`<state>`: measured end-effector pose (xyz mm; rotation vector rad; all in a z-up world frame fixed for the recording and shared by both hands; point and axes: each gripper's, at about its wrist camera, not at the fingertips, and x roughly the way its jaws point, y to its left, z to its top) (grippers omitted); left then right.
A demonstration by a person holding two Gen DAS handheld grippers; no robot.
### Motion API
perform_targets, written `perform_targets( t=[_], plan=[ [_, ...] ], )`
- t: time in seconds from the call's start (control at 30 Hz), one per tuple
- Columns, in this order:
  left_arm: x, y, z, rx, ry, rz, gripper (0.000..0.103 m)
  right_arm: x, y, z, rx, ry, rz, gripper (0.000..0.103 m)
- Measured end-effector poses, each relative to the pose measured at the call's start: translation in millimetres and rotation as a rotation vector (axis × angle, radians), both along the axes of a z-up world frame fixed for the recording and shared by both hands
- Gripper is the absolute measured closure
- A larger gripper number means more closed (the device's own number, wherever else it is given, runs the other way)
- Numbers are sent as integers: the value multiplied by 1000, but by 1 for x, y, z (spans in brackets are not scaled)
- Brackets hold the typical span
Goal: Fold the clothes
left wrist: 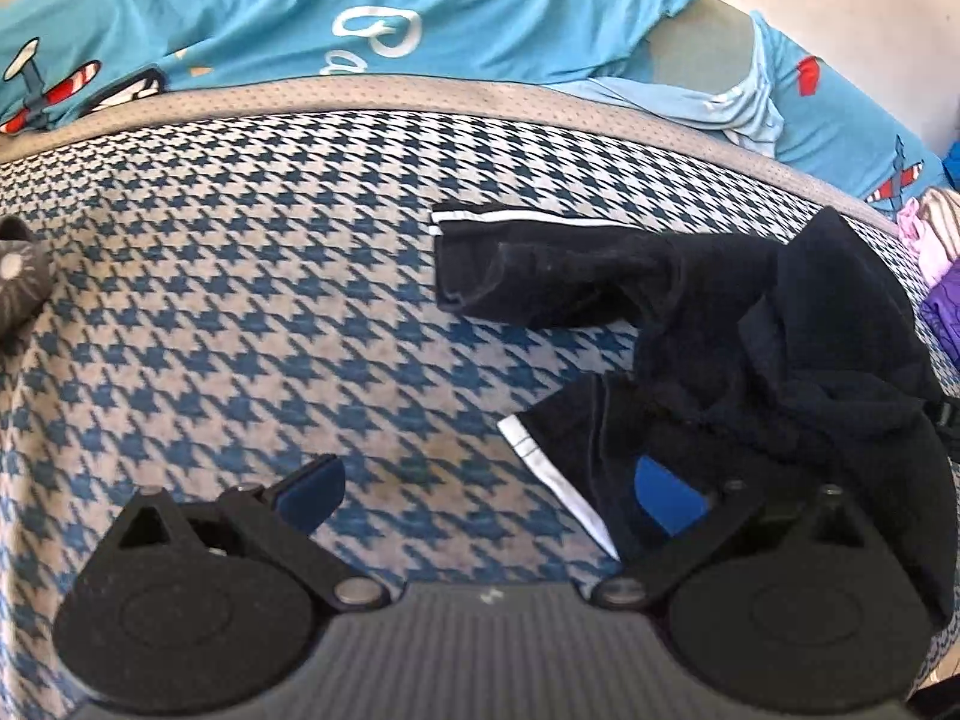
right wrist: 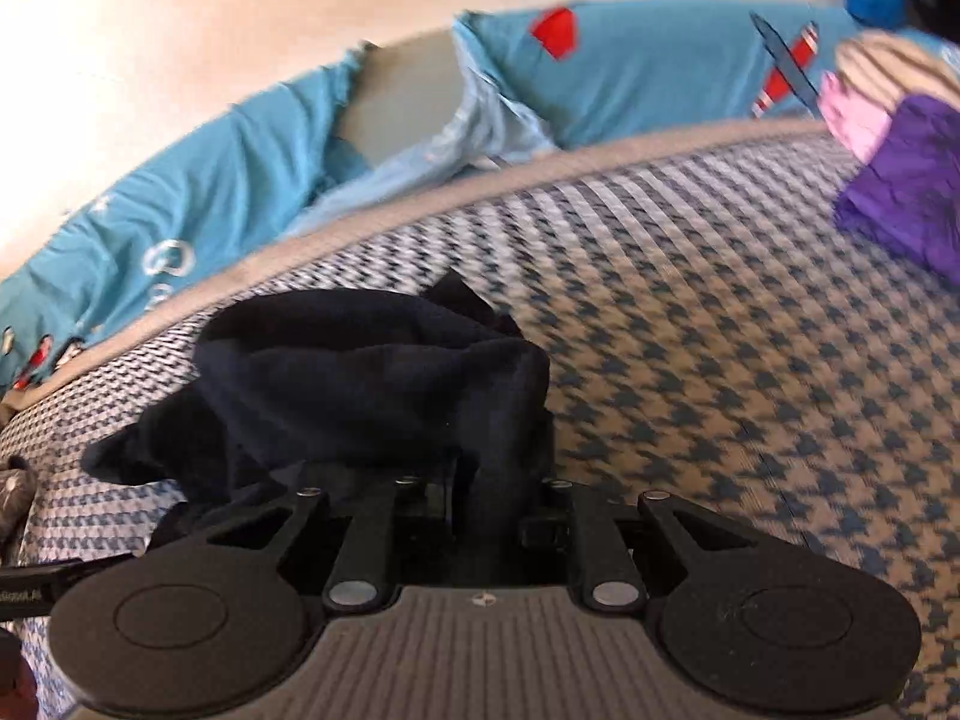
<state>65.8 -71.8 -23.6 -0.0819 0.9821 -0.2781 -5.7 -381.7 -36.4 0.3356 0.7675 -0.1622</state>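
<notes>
In the left wrist view, the left gripper (left wrist: 489,498) hangs over a houndstooth cover (left wrist: 240,312) with its jaws wide apart and nothing between them. One blue finger pad (left wrist: 312,492) sits over bare cover; the other lies against the near edge of a black garment (left wrist: 750,324). The garment sprawls on the right half of the cover, crumpled, with one leg or sleeve stretched out flat toward the middle. White stripes (left wrist: 558,492) run along its edges. A blue sheet (left wrist: 360,12) with a plane print lies beyond the cover's grey border. A heap of pink and purple clothes (left wrist: 936,264) rests at the far right.

In the right wrist view, the right gripper (right wrist: 480,516) has its jaws drawn together on a bunch of the black garment (right wrist: 360,372), which rises in a soft mound just ahead of the fingers. The purple clothing (right wrist: 906,192) lies well apart, at the upper right. The picture is blurred on that side.

The garment looks light, limp and thin, so it should sag and bunch wherever it is lifted and will not hold a shape on its own. It seems neither slippery nor fragile. A good hold for the free gripper is probably the striped hem or the end of the stretched-out limb, where the edge lies flat and single. Pulling against the clamped bunch would then spread the cloth for folding.
</notes>
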Motion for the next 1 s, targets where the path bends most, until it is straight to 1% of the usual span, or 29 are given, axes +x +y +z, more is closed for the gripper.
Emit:
perform_targets(
  t=[0.07,0.1,0.17,0.27,0.3,0.33,0.43,0.53,0.63,0.73,0.9,0.93,1.0],
  plan=[
    [-1,-4,-3,-5,5,-13,0,0,-5,-2,19,11,-13,85],
    [-2,-7,-5,0,7,-19,0,0,-5,-1,9,13,-13,84],
    [-5,-12,-7,34,-7,-28,0,0,-3,-1,-16,18,-12,79],
    [-9,-19,-10,85,-31,-47,0,-1,-2,10,-14,0,-10,77],
    [-10,-20,-10,94,-36,-51,0,-3,-3,15,-6,-17,-10,76],
    [-10,-21,-10,98,-39,-53,0,-5,-3,21,0,-41,-10,73],
    [-12,-20,-10,92,-42,-51,0,-9,-3,36,4,-111,3,73],
    [-12,-18,-10,86,-43,-49,0,-15,1,48,-13,-195,9,73],
    [-12,-18,-10,90,-47,-52,0,-18,10,56,-21,-254,57,73],
    [-13,-18,-10,94,-49,-55,0,-17,22,58,-22,-285,129,73],
    [-13,-16,-9,85,-42,-50,0,-10,48,55,-35,-277,224,73],
    [-13,-16,-9,83,-42,-49,0,-7,53,54,-42,-272,237,71],
    [-14,-15,-8,80,-40,-50,0,-2,63,52,-58,-262,255,65]
  ],
)
